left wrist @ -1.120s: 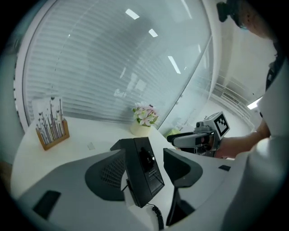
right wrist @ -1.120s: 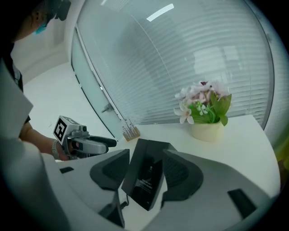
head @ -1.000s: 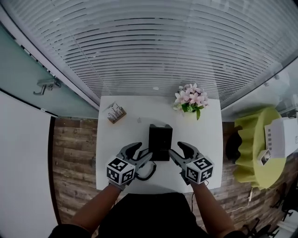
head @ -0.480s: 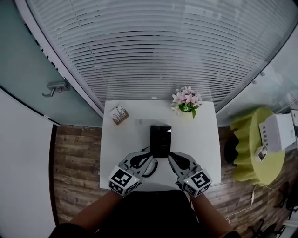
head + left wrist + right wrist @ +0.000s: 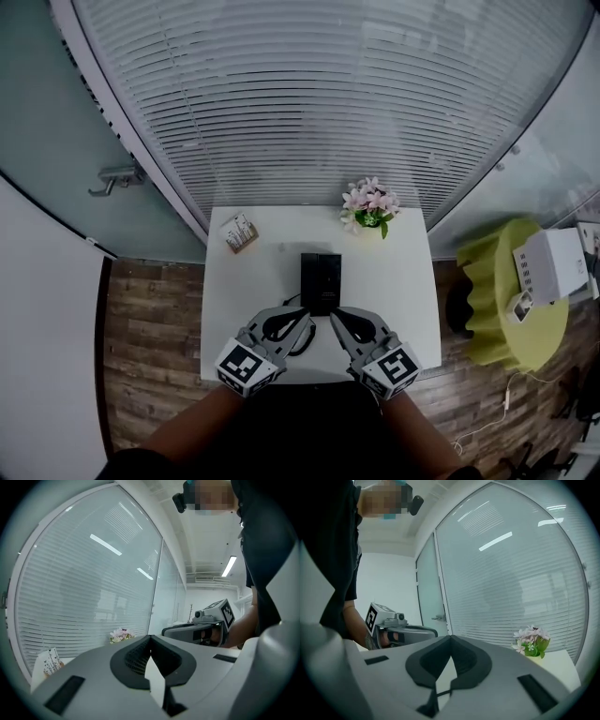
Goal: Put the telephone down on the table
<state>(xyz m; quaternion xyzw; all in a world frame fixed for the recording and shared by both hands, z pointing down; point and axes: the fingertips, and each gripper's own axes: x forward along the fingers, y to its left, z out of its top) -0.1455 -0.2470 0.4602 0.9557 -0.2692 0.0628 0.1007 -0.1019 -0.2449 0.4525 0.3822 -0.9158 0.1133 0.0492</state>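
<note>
L claw (image 5: 303,320) & R claw (image 5: 335,317) just clenched, empty; telephone (image 5: 321,277) on table (image 5: 251,292)

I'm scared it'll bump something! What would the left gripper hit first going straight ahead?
Probably the glass wall with blinds beyond the table. From above the left gripper seems aimed at the telephone, but its own view looks over it. Depth is unclear.

The head view looks steeply down on the worktop (image 5: 234,291), with the blinds (image 5: 309,94) at 12 o'clock. Each gripper view rides close behind its own jaws and faces nearly level toward the blinds. All three views share the flowers (image 5: 368,204). The left gripper view catches the right gripper (image 5: 165,632) at 3 o'clock. The right gripper view catches the left gripper (image 5: 435,632) at 9 o'clock.
</note>
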